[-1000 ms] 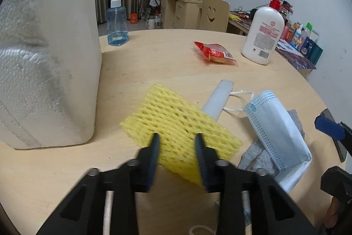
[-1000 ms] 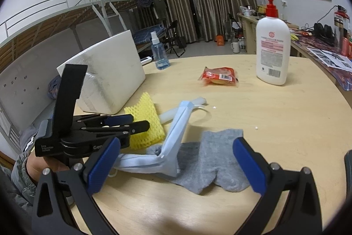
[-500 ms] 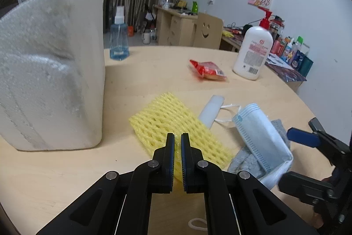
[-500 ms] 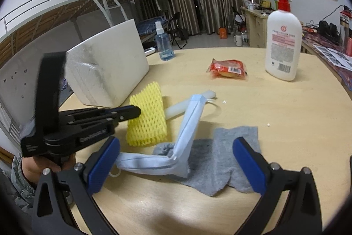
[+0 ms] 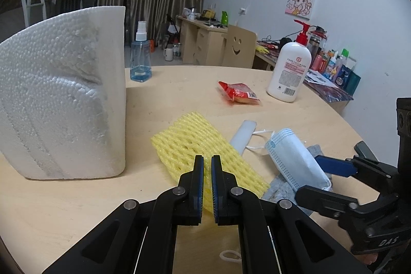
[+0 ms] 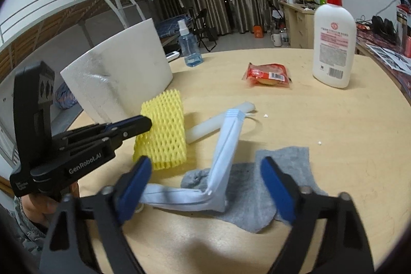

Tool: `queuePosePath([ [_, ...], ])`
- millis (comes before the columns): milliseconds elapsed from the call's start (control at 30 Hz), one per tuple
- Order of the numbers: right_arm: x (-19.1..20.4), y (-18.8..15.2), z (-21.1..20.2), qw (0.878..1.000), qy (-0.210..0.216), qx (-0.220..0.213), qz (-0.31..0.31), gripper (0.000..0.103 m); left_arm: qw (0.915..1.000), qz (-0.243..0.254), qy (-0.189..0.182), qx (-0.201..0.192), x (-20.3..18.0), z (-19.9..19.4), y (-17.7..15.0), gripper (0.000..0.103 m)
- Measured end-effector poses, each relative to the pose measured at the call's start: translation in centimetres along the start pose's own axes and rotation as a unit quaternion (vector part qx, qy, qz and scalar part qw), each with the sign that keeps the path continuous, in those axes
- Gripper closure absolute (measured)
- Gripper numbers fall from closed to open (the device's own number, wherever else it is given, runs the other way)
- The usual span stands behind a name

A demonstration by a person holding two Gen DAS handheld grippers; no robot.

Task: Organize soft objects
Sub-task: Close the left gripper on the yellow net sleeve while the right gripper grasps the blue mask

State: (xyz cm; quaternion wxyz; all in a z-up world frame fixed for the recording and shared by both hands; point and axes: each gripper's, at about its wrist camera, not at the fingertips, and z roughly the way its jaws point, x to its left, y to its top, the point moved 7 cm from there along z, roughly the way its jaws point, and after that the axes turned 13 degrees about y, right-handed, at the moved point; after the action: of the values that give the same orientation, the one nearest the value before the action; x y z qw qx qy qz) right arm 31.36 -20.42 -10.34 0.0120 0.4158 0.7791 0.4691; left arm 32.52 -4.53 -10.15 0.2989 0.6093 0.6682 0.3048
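**Left gripper [image 5: 207, 163]: clamped on the net, sorting hardly begun**

Pressed almost together on the near edge of the yellow foam net [image 5: 195, 143], with a strip of yellow showing in the narrow gap. Lying otherwise flat on the table [image 5: 77, 209], so not yet lifted, as far as can be judged.

Right gripper [image 6: 205, 166]: spread wide and holding nothing, above the face mask [image 6: 226, 145] and the grey sock [image 6: 287, 171].

Seen from the right wrist view: net at 10 o'clock of the mask, white foam tube [image 6: 218, 122] at 12 o'clock of it, sock under it and out to 3 o'clock. All four close together in one loose pile, beside the styrofoam block [image 6: 123, 73].

Judged as the very first step: one soft thing gripped, none yet put away. Left to do: carry off the net, then take the mask, the sock and the tube. No clear place for them visible.
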Motion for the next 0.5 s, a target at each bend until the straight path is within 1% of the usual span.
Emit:
queuePosePath([
  [67, 0.2, -0.1, 0.3, 1.000, -0.002, 0.009, -0.004, 0.029, 1.0000, -0.001, 0.001, 0.001, 0.0, 0.0, 0.0, 0.097],
  [133, 0.1, -0.3, 0.7, 1.000, -0.009, 0.017, -0.003, 0.042, 1.0000, 0.000, 0.000, 0.004, 0.0, 0.1, -0.1, 0.097],
  [167, -0.1, -0.4, 0.9, 1.000, -0.011, 0.020, -0.001, 0.046, 1.0000, 0.001, -0.001, 0.005, 0.0, 0.1, -0.2, 0.097],
  [200, -0.1, -0.5, 1.0, 1.000, -0.012, 0.024, 0.000, 0.055, 1.0000, 0.002, -0.002, 0.004, 0.0, 0.0, -0.2, 0.097],
  [267, -0.2, -0.9, 1.4, 0.999, -0.012, 0.035, 0.004, 0.057, 1.0000, 0.002, -0.003, 0.001, -0.1, -0.1, -0.1, 0.097],
  [333, -0.4, -1.5, 1.9, 0.999, -0.015, 0.049, 0.005, 0.065, 1.0000, 0.003, -0.003, -0.002, -0.2, -0.2, 0.0, 0.097],
  [367, -0.4, -1.6, 1.9, 0.999, -0.015, 0.051, 0.007, 0.068, 1.0000, 0.003, -0.004, -0.004, -0.2, -0.3, 0.0, 0.097],
  [400, -0.5, -1.7, 1.9, 0.999, -0.013, 0.049, 0.011, 0.076, 1.0000, 0.003, -0.005, -0.005, -0.2, -0.3, 0.0, 0.097],
  [433, -0.5, -1.7, 1.7, 0.999, -0.011, 0.045, 0.013, 0.080, 1.0000, 0.003, -0.006, -0.007, -0.2, -0.4, 0.0, 0.097],
  [500, -0.4, -1.5, 1.2, 0.999, -0.006, 0.036, 0.011, 0.085, 0.9999, 0.003, -0.010, -0.011, -0.3, -0.6, 0.1, 0.097],
])
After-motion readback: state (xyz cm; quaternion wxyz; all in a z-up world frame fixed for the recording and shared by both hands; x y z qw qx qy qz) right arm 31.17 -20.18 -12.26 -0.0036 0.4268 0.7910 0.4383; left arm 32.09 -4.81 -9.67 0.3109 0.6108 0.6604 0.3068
